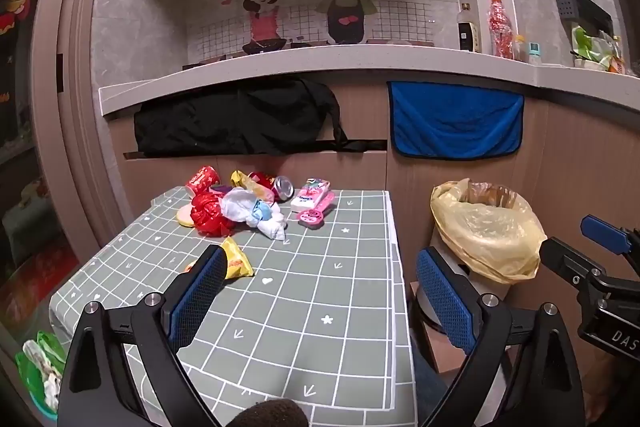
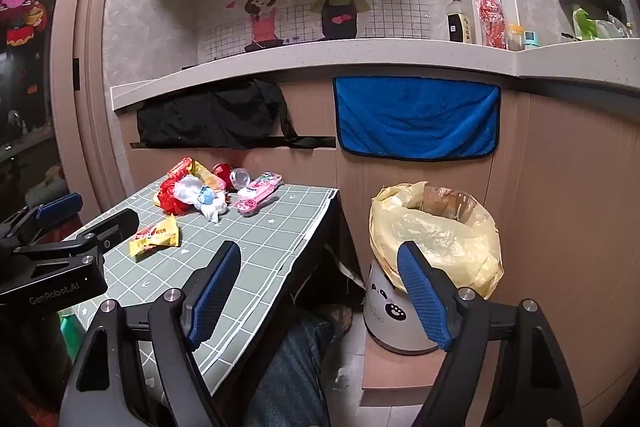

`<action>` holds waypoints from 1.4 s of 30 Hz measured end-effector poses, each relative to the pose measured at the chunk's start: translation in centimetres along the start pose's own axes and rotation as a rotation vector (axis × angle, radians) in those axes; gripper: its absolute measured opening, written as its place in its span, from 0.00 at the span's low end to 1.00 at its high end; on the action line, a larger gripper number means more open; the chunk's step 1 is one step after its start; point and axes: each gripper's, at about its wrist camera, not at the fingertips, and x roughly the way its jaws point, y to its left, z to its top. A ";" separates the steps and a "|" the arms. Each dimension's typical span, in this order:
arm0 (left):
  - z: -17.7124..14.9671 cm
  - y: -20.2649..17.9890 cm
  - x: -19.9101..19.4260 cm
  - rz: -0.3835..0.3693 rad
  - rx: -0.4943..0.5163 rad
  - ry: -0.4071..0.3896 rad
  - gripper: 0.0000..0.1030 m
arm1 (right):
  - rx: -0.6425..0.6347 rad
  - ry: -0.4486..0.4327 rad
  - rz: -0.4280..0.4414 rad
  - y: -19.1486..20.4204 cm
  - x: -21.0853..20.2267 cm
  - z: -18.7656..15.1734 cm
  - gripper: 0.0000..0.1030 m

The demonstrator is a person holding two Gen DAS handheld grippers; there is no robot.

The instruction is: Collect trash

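Observation:
A pile of trash lies at the far end of the table (image 1: pixel 304 307): a red paper cup (image 1: pixel 203 177), a crumpled red wrapper (image 1: pixel 208 213), a white wad (image 1: pixel 256 213), a drink can (image 1: pixel 283 187) and pink packets (image 1: pixel 314 201). A yellow snack packet (image 1: pixel 237 261) lies nearer, just beyond my left gripper's left fingertip. My left gripper (image 1: pixel 320 253) hovers open over the table, holding nothing. To the right of the table stands a white bin (image 2: pixel 394 311) lined with a yellow bag (image 2: pixel 436 227). My right gripper (image 2: pixel 320 249) is open and empty, between the table edge and the bin.
A kitchen counter (image 1: pixel 320 67) runs behind the table, with a black cloth (image 1: pixel 240 123) and a blue towel (image 1: pixel 456 119) hanging from it and bottles (image 1: pixel 500 27) on top. A person's knee in jeans (image 2: pixel 296 359) shows under the table edge. A green bag (image 1: pixel 38 367) sits low left.

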 end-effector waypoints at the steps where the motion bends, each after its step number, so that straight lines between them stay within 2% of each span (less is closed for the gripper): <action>1: 0.0 0.0 0.0 0.000 0.001 -0.001 0.92 | -0.001 0.000 -0.002 0.0 0.1 0.0 0.76; 42: 0.0 0.0 0.0 0.000 -0.004 -0.004 0.92 | 0.012 0.009 -0.005 -0.4 0.8 -0.7 0.76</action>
